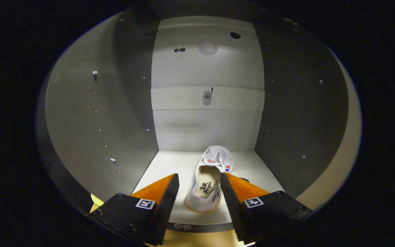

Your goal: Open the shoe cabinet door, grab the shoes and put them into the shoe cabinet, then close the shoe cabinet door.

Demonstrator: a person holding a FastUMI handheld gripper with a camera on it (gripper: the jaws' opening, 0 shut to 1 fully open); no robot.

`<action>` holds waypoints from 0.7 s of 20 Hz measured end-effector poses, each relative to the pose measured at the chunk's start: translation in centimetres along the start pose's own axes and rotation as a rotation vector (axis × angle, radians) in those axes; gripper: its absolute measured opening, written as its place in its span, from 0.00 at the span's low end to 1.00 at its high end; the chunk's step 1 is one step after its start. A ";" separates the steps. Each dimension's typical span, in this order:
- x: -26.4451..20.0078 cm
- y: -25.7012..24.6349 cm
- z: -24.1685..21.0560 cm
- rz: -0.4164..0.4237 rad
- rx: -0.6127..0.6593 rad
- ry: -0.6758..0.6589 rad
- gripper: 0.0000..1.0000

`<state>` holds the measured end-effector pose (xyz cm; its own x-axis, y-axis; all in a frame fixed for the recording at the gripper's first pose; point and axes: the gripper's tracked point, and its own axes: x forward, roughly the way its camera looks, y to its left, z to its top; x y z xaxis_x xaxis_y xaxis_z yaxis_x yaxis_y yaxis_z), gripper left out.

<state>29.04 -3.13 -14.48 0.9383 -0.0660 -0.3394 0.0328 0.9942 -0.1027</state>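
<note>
A white canvas shoe [214,159] lies on the cabinet's pale bottom shelf [168,164], toe pointing at the back wall and heel toward me. My gripper [199,175] is at the cabinet mouth, open, with the shoe's heel half lying between the fingers. A gap shows between the left finger and the shoe. The right finger [230,192] stands right against the shoe's side; I cannot tell whether it touches. The shoe rests on the shelf by itself.
The cabinet's left wall [98,120] and right wall [297,120] close in on both sides. A back rail with a small metal fitting [207,97] crosses the back wall. A small dark shape [243,179] shows just past the right finger. Wooden floor [197,238] lies below the shelf's front edge.
</note>
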 end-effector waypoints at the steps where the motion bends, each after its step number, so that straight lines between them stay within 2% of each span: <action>1: -1.7 0.2 0.5 0.000 0.000 -0.015 0.87; 6: -12.1 1.6 1.9 0.017 0.014 -0.086 0.92; 7: -14.4 1.8 2.0 0.024 0.017 -0.100 0.98; 8: -16.6 1.9 2.0 0.023 0.017 -0.113 0.99; 14: -29.0 0.9 1.0 0.042 0.046 -0.151 0.98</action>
<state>2.17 -0.19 -3.75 0.9802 -0.0143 -0.1977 0.0050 0.9988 -0.0477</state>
